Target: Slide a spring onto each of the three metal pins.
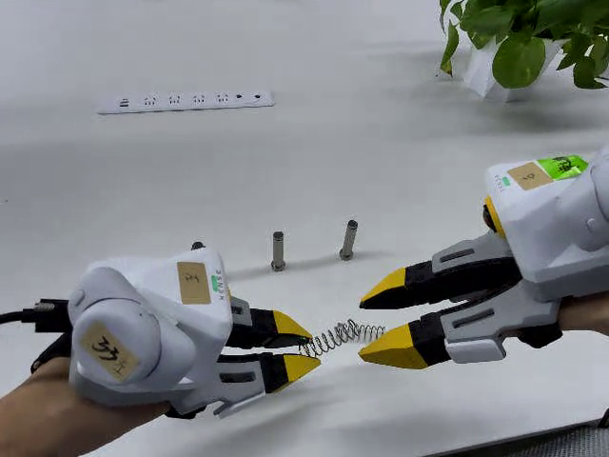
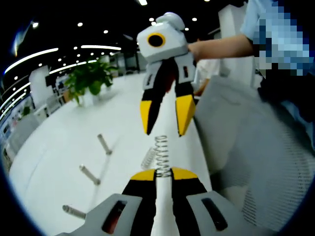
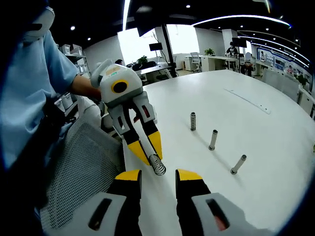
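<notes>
My left gripper [image 1: 309,348] is shut on one end of a small metal spring [image 1: 346,334], which sticks out level toward the right. My right gripper [image 1: 371,329] is open, and the spring's free end reaches in between its yellow tips. In the left gripper view the spring [image 2: 161,153] rises from the left gripper [image 2: 157,173] toward the right gripper [image 2: 165,129]. Two bare pins [image 1: 278,251] [image 1: 349,240] stand upright on the white table behind. In the right gripper view a third pin [image 3: 193,121] carries a spring, beside the bare pins [image 3: 213,139] [image 3: 238,164].
A white power strip [image 1: 186,100] lies at the far left of the table. A potted green plant [image 1: 519,43] stands at the back right. A grey mesh chair [image 3: 83,167] sits at the table's near edge, by the person's body.
</notes>
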### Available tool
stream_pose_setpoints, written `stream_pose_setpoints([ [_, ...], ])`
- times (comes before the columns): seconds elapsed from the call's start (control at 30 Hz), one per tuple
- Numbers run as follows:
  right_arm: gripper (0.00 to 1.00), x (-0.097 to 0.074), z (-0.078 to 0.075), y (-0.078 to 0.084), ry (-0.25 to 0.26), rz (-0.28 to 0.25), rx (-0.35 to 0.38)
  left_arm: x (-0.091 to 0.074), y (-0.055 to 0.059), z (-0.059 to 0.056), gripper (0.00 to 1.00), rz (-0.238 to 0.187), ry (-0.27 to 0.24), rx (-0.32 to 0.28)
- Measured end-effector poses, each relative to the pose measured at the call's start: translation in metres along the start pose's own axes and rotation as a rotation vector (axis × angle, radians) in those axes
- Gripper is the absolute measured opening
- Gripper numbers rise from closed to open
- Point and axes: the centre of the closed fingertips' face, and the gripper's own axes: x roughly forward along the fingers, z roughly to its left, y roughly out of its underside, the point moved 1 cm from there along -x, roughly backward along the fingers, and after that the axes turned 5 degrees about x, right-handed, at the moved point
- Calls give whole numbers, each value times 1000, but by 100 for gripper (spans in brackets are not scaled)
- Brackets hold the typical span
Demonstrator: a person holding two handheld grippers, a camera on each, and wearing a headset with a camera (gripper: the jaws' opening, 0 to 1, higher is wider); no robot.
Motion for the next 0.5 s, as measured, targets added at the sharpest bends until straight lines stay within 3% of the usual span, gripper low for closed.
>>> stream_pose_setpoints([
  [0.13, 21, 2, 3, 1, -24, 9, -10, 1, -1, -2, 10, -2, 6, -3],
  [0.5, 12, 4, 2, 4, -29, 30, -17, 4, -3, -6, 10, -10, 21, -5],
])
